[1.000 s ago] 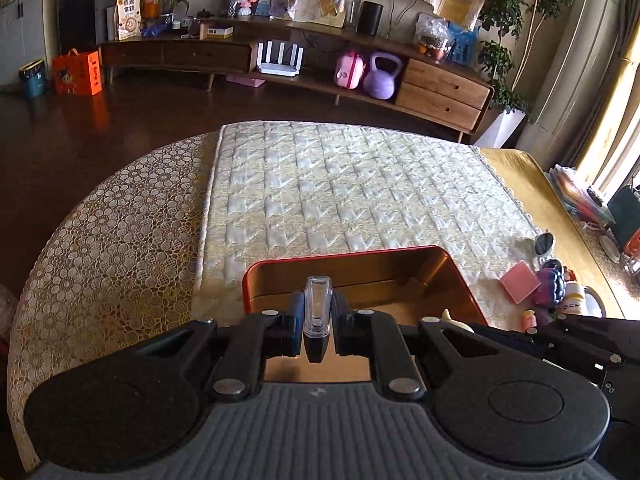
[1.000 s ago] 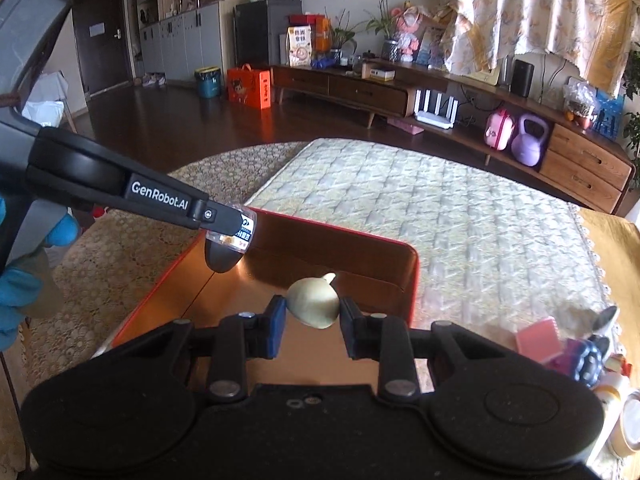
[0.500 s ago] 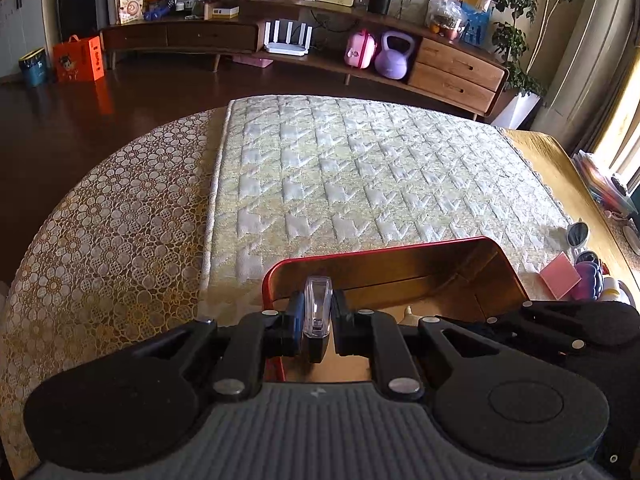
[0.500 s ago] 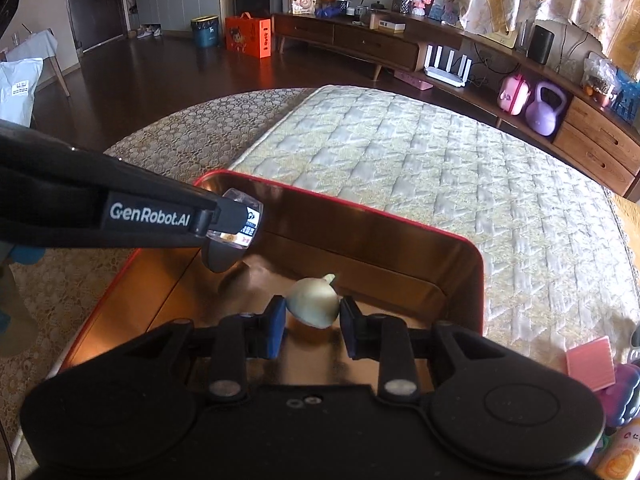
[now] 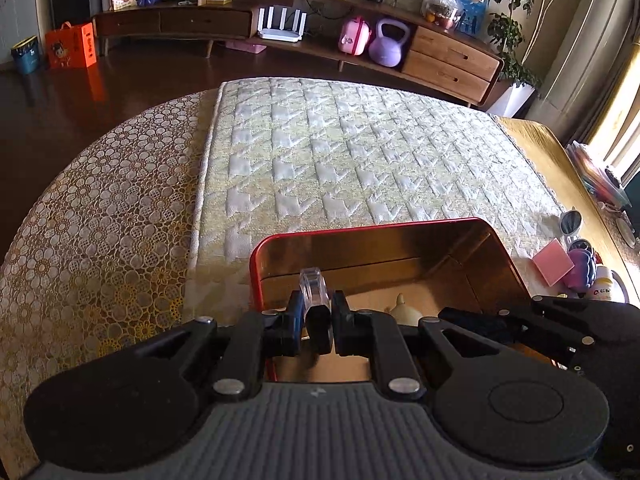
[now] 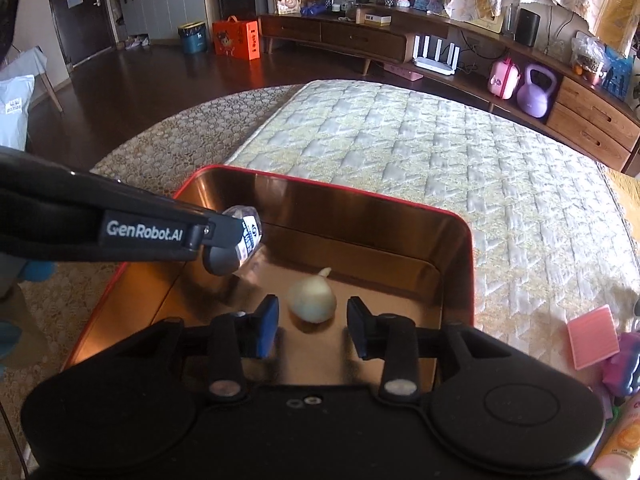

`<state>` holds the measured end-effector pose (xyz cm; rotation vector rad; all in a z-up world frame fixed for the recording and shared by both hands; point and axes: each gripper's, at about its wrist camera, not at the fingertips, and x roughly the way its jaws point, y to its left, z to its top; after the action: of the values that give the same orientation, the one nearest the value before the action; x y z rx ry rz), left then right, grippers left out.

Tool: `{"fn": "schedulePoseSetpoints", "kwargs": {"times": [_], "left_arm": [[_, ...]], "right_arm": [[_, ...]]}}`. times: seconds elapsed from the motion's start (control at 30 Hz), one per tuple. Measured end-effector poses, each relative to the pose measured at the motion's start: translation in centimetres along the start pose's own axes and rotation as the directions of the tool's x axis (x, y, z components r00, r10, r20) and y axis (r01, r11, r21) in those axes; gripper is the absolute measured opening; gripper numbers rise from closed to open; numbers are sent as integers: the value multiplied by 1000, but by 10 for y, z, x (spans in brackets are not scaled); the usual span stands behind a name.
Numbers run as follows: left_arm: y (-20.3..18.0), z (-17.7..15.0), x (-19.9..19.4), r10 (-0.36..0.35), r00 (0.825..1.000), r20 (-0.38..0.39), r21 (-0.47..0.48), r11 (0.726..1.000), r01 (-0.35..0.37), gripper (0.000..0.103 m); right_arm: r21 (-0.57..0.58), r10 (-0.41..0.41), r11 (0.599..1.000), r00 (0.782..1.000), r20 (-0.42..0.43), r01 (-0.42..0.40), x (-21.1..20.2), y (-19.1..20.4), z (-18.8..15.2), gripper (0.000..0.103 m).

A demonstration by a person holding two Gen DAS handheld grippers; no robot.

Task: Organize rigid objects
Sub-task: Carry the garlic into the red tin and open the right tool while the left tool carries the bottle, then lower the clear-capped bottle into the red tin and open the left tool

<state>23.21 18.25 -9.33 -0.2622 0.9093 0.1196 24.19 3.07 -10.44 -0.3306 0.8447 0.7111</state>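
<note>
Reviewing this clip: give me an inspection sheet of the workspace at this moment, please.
Surface: quilted cloth over a lace-covered table.
Job's things: garlic bulb on the floor of the red tin; clear-capped small item above the tin.
Clutter: pink card, purple toy, sunglasses, bottles right of the tin.
Grippers: left gripper shut on the clear-capped item; right gripper just opened, pads clear of the garlic.
Cables: nothing seen.
Surroundings: sideboard, purple kettlebell, orange box.

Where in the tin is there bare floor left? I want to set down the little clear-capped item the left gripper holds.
Bare floor runs along the red tin's far wall and right side, beyond the garlic bulb. The near middle is crowded: the right gripper, jaws just opened, straddles the bulb. The left gripper with the clear-capped item hangs over the tin's left part.
</note>
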Motion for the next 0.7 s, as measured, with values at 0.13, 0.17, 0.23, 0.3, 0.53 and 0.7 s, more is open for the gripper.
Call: {"fn": "schedulePoseSetpoints", "kwargs": {"times": [0.13,0.17,0.23,0.3,0.53,0.7], "left_arm": [[-2,-3,-6,0,1000,2,4,1000,0,14],[-3,-4,-8,-2,1000,2,5,1000,2,14],[-4,-6,-11,-4,1000,2,6,1000,4,14],[-5,-7,-13,-6,1000,2,5,1000,6,15],[-12,-16,-33,-26,1000,11,9,1000,26,16],[-22,-22,-52,-47,998,39,31,998,46,24]], "right_arm": [[13,12,1000,1000,26,-13,-16,-1,-6,45],[20,14,1000,999,33,-14,-21,-1,-6,46],[24,14,1000,999,50,-15,-30,-1,-10,47],[30,14,999,998,63,-16,-39,-2,-14,49],[72,32,997,993,115,-40,-75,-9,-27,55],[120,19,992,989,147,-37,-99,-19,-41,57]]}}
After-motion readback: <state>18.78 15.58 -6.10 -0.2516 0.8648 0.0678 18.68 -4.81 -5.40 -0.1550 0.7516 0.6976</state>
